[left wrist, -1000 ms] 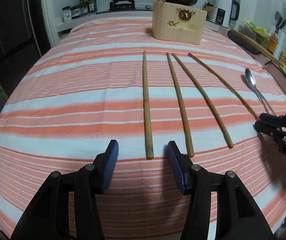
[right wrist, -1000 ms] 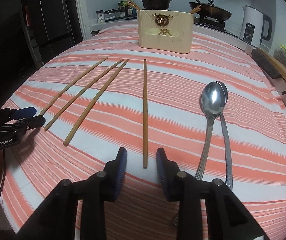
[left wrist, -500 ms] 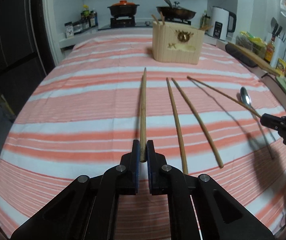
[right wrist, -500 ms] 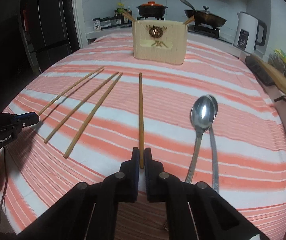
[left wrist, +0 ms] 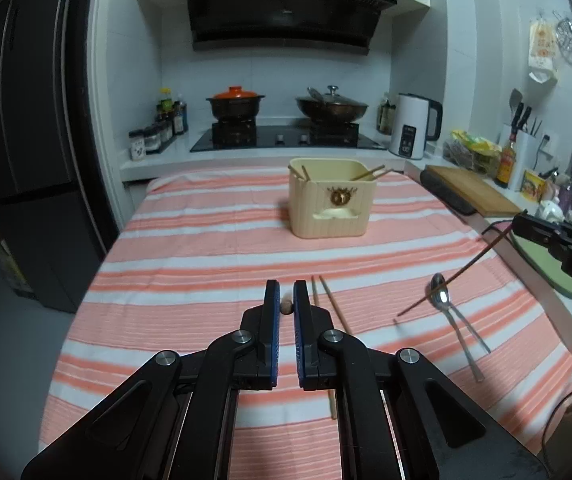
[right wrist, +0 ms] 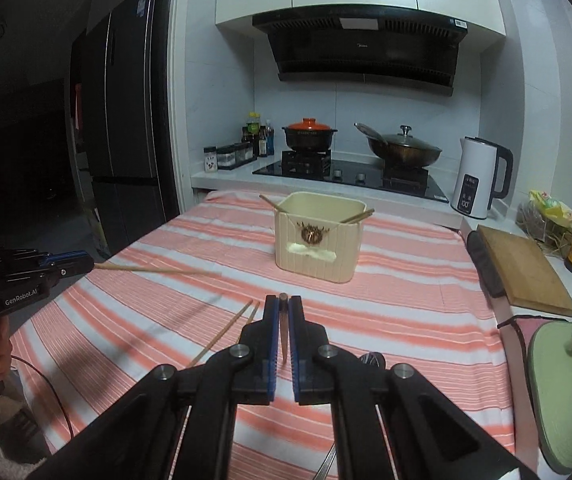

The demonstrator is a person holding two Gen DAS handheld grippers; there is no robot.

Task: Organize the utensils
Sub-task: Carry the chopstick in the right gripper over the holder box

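Wooden chopstick (left wrist: 286,307) is being clenched in the left gripper (left wrist: 284,300), seen end-on between its blue pads. The right gripper (right wrist: 283,312) is gripping another chopstick (right wrist: 283,328), lifted above the striped tablecloth (right wrist: 406,300). Two chopsticks (left wrist: 332,304) and two spoons (left wrist: 452,316) are lying on the cloth. The cream holder (right wrist: 318,236) is standing farther back, well apart.

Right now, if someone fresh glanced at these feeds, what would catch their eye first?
Each claw is shut on a lifted chopstick: the left claw grips one end-on, and the right claw's chopstick slants above the two spoons. Beyond them, the cream utensil holder stands on the striped tablecloth, chopsticks already inside. Two more chopsticks lie flat.
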